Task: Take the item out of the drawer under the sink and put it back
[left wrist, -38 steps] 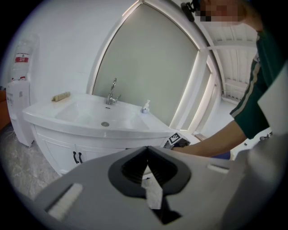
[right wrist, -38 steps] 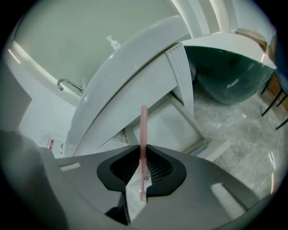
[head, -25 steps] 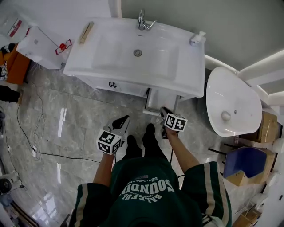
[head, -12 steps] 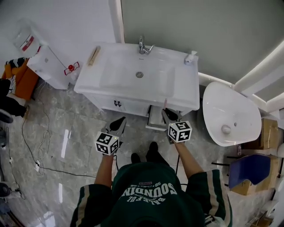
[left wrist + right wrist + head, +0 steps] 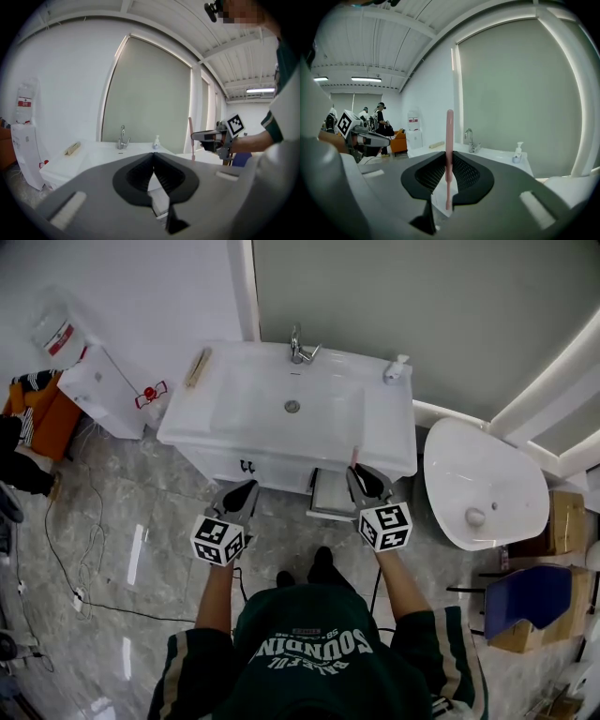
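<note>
A white sink vanity (image 5: 234, 442) stands in front of me, its drawer (image 5: 330, 495) pulled open under the right side. My right gripper (image 5: 360, 474) is shut on a thin pink stick (image 5: 449, 140), which stands upright between the pads above the drawer. The stick's tip (image 5: 354, 456) shows against the sink's front edge. My left gripper (image 5: 244, 491) hangs left of the drawer in front of the cabinet, jaws shut with nothing in them (image 5: 153, 157). The left gripper view also catches the right gripper (image 5: 212, 136) with the pink stick (image 5: 191, 136).
On the sink are a faucet (image 5: 299, 345), a soap bottle (image 5: 395, 367) and a wooden brush (image 5: 198, 367). A water dispenser (image 5: 105, 382) stands at the left, a white oval fixture (image 5: 483, 474) at the right. A cable (image 5: 77, 549) lies on the floor. Boxes (image 5: 562, 512) sit far right.
Both grippers have risen from near the floor to sink height. The right one rolled, so the pink stick now stands upright. The left gripper stays shut and empty.
</note>
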Tool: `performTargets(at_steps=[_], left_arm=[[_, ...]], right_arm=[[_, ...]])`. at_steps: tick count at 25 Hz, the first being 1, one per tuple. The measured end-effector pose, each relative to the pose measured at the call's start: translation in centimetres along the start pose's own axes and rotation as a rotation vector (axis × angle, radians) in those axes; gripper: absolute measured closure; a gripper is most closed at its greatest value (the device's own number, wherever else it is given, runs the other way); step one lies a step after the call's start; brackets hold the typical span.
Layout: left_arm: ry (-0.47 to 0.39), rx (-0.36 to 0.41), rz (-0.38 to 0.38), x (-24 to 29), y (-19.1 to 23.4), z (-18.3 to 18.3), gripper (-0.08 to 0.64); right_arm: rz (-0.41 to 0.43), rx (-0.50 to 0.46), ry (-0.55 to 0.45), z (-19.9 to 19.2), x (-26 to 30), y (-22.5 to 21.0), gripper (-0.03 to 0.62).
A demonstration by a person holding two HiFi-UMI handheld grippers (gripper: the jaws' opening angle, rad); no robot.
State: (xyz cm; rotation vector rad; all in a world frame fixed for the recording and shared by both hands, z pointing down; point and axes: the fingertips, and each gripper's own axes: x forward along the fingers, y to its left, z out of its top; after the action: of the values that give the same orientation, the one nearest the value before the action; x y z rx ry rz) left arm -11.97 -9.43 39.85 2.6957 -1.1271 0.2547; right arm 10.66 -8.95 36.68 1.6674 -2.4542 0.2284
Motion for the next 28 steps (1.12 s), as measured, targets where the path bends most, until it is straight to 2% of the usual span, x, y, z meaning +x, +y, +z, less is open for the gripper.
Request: performTargets(at_steps=[19,28], left_arm=[[0.02,-0.013,-0.024,0.7,-0.7,-1.2,0.509],[0.046,-0.04,-0.031,1.8,-1.6,-2.6,0.509]], right_arm=[[-0.001,-0.024,0.021,-0.8,0.1,-0.1,0.541],[0.007,-0.017,0.09,-3.7,0.2,-1.0,0.541]])
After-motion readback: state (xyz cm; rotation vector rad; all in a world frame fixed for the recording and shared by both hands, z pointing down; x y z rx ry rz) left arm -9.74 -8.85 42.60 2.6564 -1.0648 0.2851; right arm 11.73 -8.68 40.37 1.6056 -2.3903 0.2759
